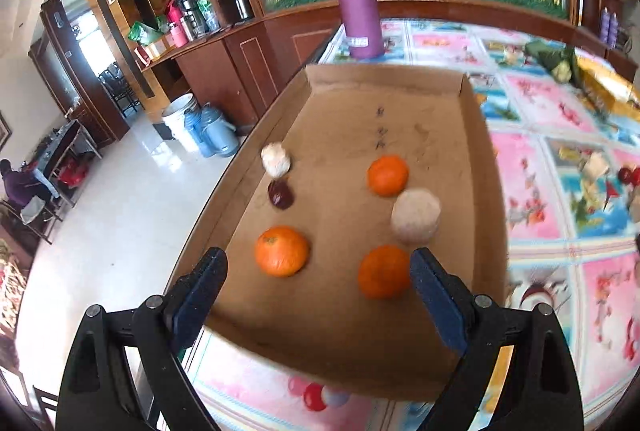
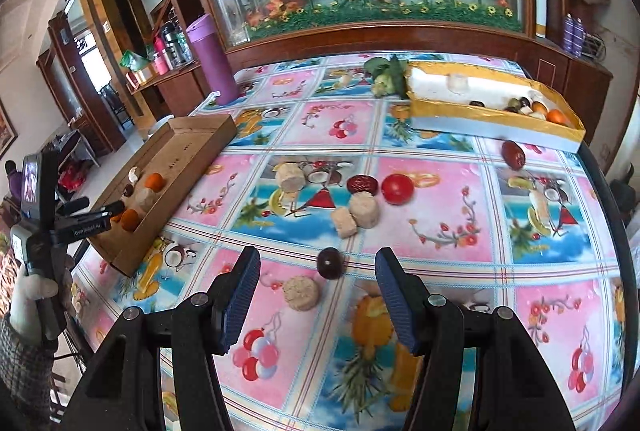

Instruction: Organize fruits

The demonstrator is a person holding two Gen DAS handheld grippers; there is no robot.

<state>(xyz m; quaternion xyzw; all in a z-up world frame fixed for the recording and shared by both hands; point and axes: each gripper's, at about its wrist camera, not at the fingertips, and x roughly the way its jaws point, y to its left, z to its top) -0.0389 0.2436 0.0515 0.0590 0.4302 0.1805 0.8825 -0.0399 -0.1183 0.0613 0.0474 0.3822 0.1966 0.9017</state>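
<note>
Right gripper [image 2: 318, 295] spread wide and empty over the tablecloth, dark round fruit [image 2: 329, 262] and pale cake [image 2: 301, 293] lying just ahead between its fingers; left gripper [image 1: 318, 287], also wide, hangs over the cardboard tray [image 1: 476, 135] at left.

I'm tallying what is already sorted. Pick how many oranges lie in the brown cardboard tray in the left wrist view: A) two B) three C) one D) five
B: three oranges show inside the cardboard tray, one far, one near left, one near right, beside paler and darker pieces.
</note>
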